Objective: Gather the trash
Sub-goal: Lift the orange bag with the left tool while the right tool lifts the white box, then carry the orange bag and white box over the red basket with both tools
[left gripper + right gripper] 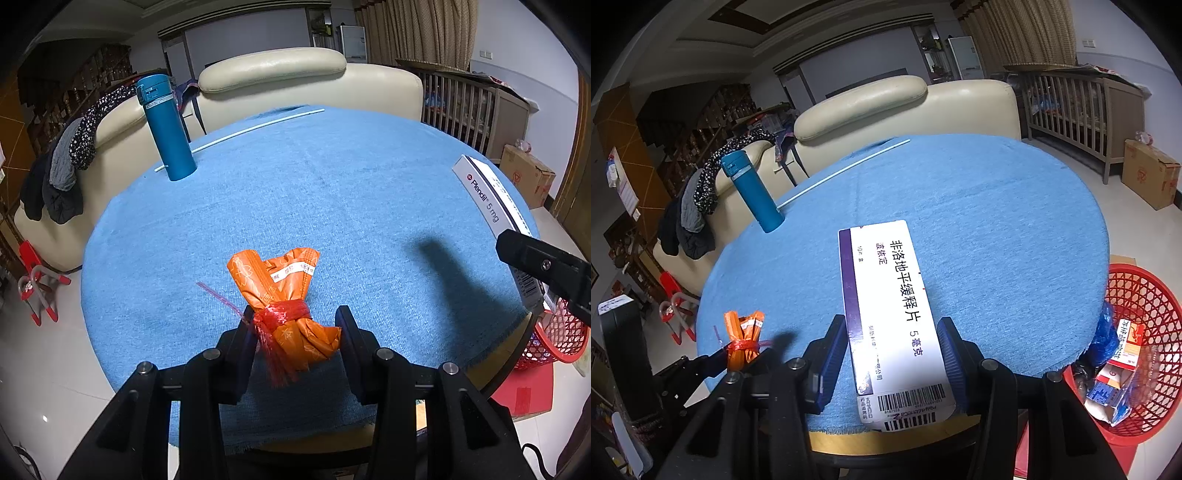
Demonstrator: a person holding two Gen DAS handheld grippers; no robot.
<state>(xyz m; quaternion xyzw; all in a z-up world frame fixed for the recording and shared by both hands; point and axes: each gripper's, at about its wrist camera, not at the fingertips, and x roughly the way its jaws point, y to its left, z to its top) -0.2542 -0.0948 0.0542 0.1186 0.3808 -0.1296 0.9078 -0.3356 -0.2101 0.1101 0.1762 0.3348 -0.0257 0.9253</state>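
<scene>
An orange wrapper bundle (pixel 284 295) tied with red string sits between the fingers of my left gripper (pixel 295 325), which is shut on it just above the blue tablecloth (pixel 332 192); it also shows in the right wrist view (pixel 742 339). My right gripper (pixel 894 339) is shut on a white and purple medicine box (pixel 890 295), held over the table's near edge. The box (pixel 487 199) and a right finger (pixel 543 266) show at the right of the left wrist view. A red mesh basket (pixel 1141 354) with trash stands on the floor to the right.
A teal flask (pixel 166 129) stands at the table's far left. A thin white rod (pixel 240 134) lies along the far edge. A cream sofa (pixel 295 85) is behind the table. A cardboard box (pixel 1148 177) and a wooden crib (pixel 1078 107) stand at the right.
</scene>
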